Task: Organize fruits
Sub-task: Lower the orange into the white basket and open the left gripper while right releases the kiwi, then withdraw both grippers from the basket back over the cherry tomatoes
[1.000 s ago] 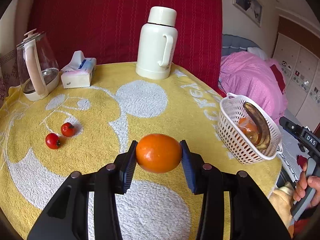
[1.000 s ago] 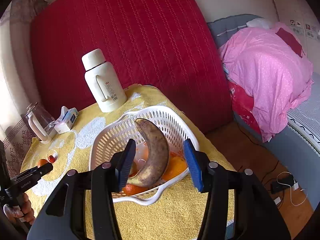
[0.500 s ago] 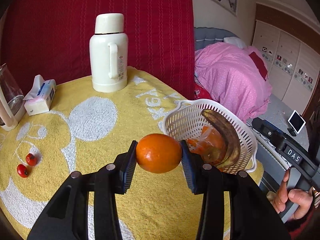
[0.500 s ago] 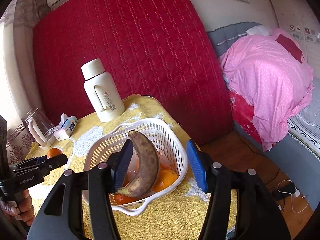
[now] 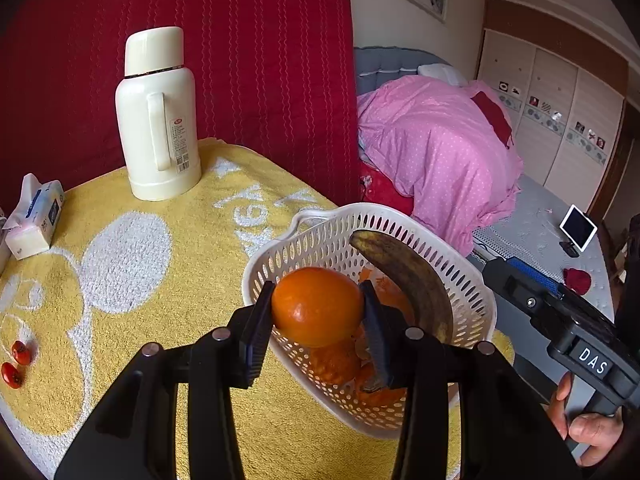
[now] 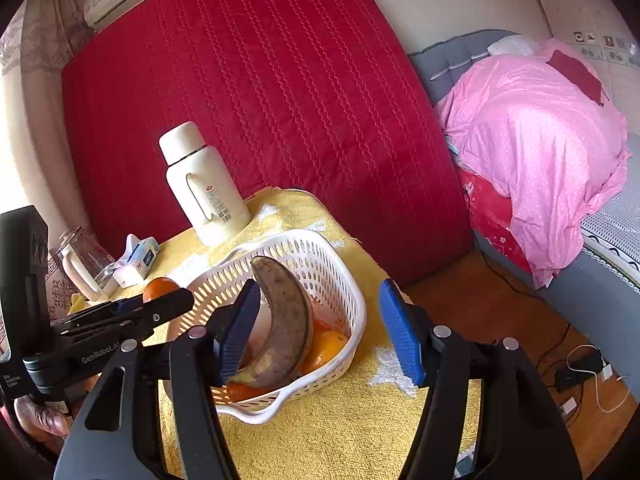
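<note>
My left gripper (image 5: pixel 316 308) is shut on an orange (image 5: pixel 318 300) and holds it above the near rim of the white perforated basket (image 5: pixel 468 280). A brown banana (image 5: pixel 408 276) leans in that basket on other oranges (image 6: pixel 326 342). In the right wrist view my right gripper (image 6: pixel 320 316) hovers in front of the basket (image 6: pixel 356 300), jaws opening; nothing is pressed between the blue pads, and the banana (image 6: pixel 286 320) lies behind them. The held orange (image 6: pixel 160 286) shows at the left there. Two cherry tomatoes (image 5: pixel 16 360) lie far left on the yellow towel.
A cream thermos (image 5: pixel 158 120) stands at the back of the table, with a tissue pack (image 5: pixel 34 220) and a glass kettle (image 6: pixel 86 264) to its left. The basket sits near the table's right edge. A bed with a pink quilt (image 5: pixel 440 148) lies beyond.
My left gripper swung right with the orange, from the middle of the towel to over the basket. The right gripper's jaws widened and drew back a little from the banana.
</note>
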Available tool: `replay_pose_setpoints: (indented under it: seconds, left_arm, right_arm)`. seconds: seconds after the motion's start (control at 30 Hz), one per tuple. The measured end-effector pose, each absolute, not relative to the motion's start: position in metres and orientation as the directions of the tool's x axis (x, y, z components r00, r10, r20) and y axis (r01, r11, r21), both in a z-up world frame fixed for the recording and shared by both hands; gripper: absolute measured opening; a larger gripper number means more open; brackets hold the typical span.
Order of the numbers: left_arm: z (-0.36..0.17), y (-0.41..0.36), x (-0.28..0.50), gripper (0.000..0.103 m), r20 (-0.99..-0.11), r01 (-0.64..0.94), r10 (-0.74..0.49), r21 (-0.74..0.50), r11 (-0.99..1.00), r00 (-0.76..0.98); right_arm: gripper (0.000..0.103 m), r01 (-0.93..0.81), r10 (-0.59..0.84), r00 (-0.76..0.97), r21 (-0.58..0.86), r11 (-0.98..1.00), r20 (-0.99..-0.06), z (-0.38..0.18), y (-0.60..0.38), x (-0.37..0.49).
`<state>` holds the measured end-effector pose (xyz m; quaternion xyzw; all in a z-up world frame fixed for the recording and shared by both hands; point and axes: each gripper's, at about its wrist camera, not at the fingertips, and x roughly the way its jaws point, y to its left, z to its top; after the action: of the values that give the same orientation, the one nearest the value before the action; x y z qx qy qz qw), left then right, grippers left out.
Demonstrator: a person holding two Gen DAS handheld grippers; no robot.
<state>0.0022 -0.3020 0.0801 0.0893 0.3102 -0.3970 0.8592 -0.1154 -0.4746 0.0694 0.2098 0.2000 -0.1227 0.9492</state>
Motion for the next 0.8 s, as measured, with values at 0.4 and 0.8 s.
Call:
replay_pose_setpoints:
  seconds: [0.4, 0.8]
  left_arm:
    - [0.077, -0.294, 0.003, 0.058, -0.6, 0.726, -0.624, -0.102, 0.68, 0.5]
    - [0.074, -0.27, 0.008, 0.085, -0.601, 0.665, -0.585, -0.116, 0.738, 0.544]
  right_arm:
    - [0.063, 0.314, -0.137, 0.884, 0.351, 0.882, -0.447, 0.063, -0.471, -0.111]
    - [0.063, 0.308, -0.13, 0.879, 0.338, 0.889, -0.459, 0.059, -0.465, -0.108]
